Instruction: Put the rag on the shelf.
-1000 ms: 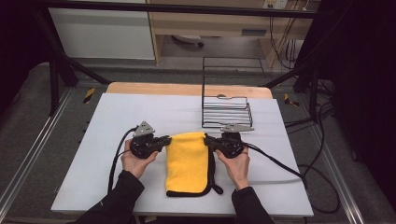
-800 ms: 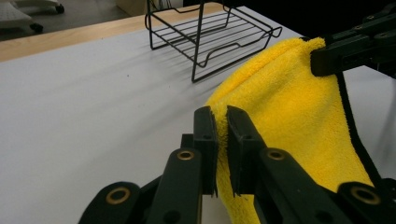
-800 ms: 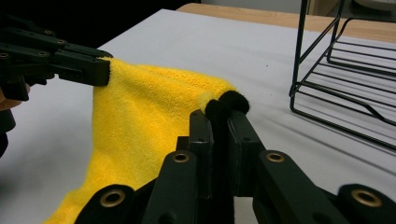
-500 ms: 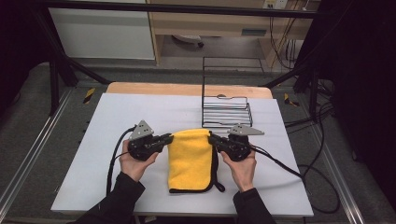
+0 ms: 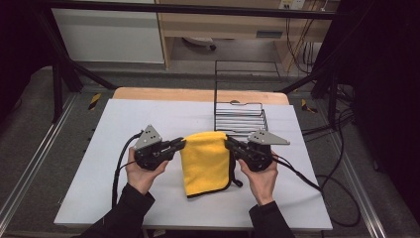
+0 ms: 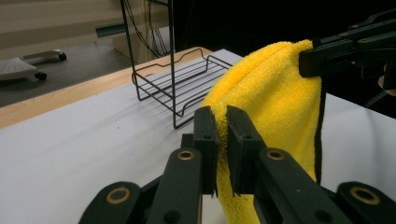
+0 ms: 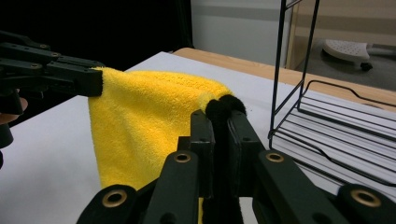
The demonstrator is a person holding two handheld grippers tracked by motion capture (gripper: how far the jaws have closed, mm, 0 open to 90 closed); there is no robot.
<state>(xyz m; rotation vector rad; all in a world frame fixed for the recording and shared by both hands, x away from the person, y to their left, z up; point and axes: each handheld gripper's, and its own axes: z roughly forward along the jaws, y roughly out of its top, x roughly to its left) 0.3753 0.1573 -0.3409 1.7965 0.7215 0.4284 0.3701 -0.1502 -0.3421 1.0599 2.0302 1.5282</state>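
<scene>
High view: yellow cloth (image 5: pixel 205 158) strung between left hand-held gripper (image 5: pixel 179 145) and right hand-held gripper (image 5: pixel 231 144), both clenched on its edges.

Folded yellow terry cloth with black edging (image 6: pixel 275 107): lower part cut off by bottom edge in left gripper view; in right gripper view its near black-edged corner (image 7: pixel 223 106) disappears between own black jaws, amount pinched not visible. Black wire rack (image 7: pixel 327 116): cut by top and right edges in right gripper view. Person's forearms in dark sleeves (image 5: pixel 126 210): cut off at bottom edge of high view. Small object on rack's far rim (image 5: pixel 235 102): too small to identify.
</scene>
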